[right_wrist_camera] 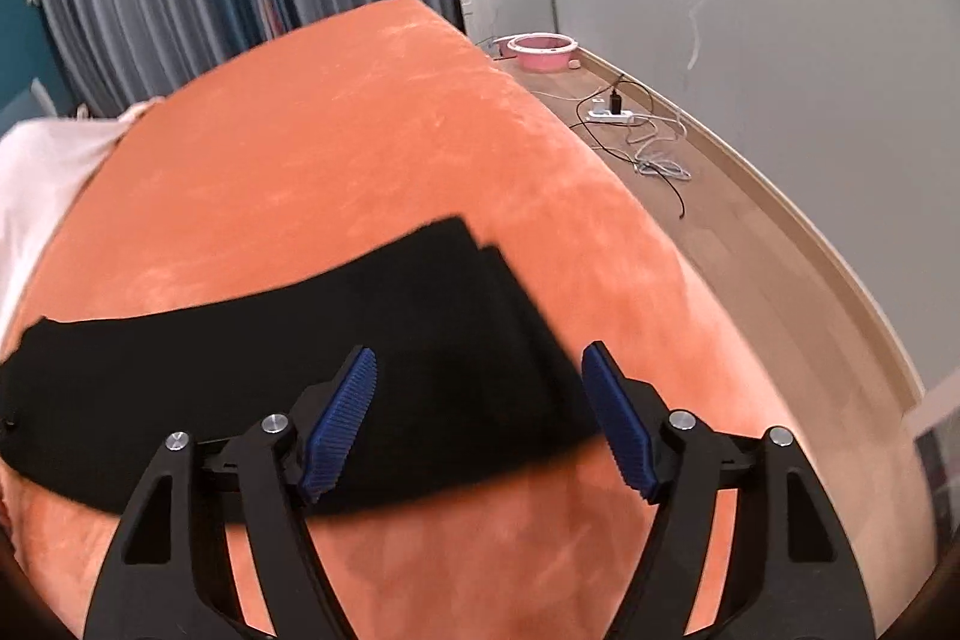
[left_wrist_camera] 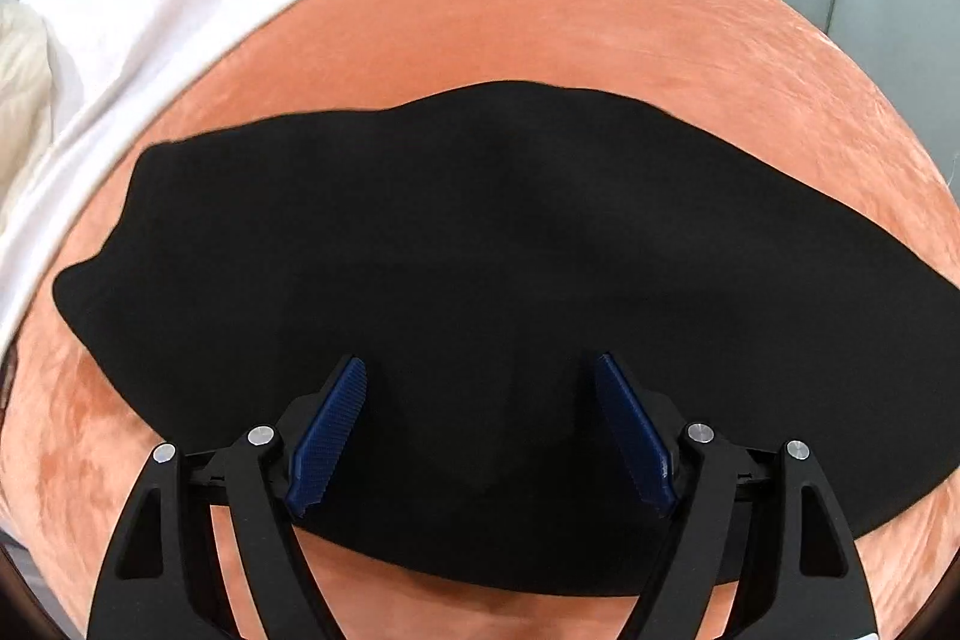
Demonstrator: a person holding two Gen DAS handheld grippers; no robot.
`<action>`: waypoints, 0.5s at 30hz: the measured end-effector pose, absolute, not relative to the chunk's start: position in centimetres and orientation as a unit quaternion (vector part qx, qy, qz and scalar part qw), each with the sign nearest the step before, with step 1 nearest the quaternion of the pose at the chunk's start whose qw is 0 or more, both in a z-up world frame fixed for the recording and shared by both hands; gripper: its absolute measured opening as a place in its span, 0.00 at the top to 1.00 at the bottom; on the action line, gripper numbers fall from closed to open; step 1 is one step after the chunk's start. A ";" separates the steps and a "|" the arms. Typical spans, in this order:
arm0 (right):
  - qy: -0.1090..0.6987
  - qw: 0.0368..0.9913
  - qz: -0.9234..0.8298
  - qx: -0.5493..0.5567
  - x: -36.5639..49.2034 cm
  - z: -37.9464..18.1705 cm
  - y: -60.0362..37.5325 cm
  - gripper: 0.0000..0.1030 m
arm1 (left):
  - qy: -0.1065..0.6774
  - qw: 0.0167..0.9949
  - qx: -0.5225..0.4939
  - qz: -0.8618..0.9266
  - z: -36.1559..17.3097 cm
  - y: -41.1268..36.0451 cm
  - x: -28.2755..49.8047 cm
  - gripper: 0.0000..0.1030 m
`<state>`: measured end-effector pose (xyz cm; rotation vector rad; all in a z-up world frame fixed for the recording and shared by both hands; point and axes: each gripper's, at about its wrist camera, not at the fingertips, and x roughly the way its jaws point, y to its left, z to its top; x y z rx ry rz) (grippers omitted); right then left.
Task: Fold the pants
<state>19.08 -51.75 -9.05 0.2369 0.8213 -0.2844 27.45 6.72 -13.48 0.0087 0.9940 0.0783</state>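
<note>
A: Where are the pants (left_wrist_camera: 480, 280) lying?

B: They are lying flat along the near edge of the bed (left_wrist_camera: 540, 28), already doubled lengthwise, with the layered leg ends towards its right edge.

A: And the grippers?

B: The left gripper (left_wrist_camera: 480, 418) and right gripper (right_wrist_camera: 480, 412) are both hovering with jaws apart, gripping nothing. I judge the next fold is calling for pinching one end and carrying it across.

Pants (left_wrist_camera: 480, 250): right end cut off by left wrist frame edge; near hem hidden behind gripper fingers. Right wrist view motion-blurred; pants (right_wrist_camera: 300, 376) layers unreadable, left end cut off.
</note>
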 end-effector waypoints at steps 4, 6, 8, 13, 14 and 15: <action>0.427 0.892 -0.110 0.101 21.0 -10.6 -52.3 0.93 | 0.474 0.879 0.035 0.035 -13.4 3.6 26.9 0.24; 0.391 0.908 -0.111 0.101 19.7 -8.9 -52.7 0.93 | 0.477 0.878 0.045 0.027 -13.5 2.1 26.9 0.24; 0.384 0.909 -0.115 0.112 19.3 -9.3 -54.3 0.93 | 0.478 0.877 0.053 0.017 -13.7 1.2 26.7 0.22; 0.400 0.902 -0.105 0.121 19.6 -10.8 -54.2 0.72 | 0.466 0.882 0.059 0.033 -14.3 0.1 26.2 0.18; 0.391 0.905 -0.104 0.130 19.1 -10.3 -54.1 0.72 | 0.466 0.883 0.053 0.034 -14.3 0.0 26.5 0.18; 0.382 0.909 -0.101 0.132 18.6 -9.8 -54.0 0.72 | 0.469 0.882 0.043 0.030 -14.2 0.3 26.3 0.18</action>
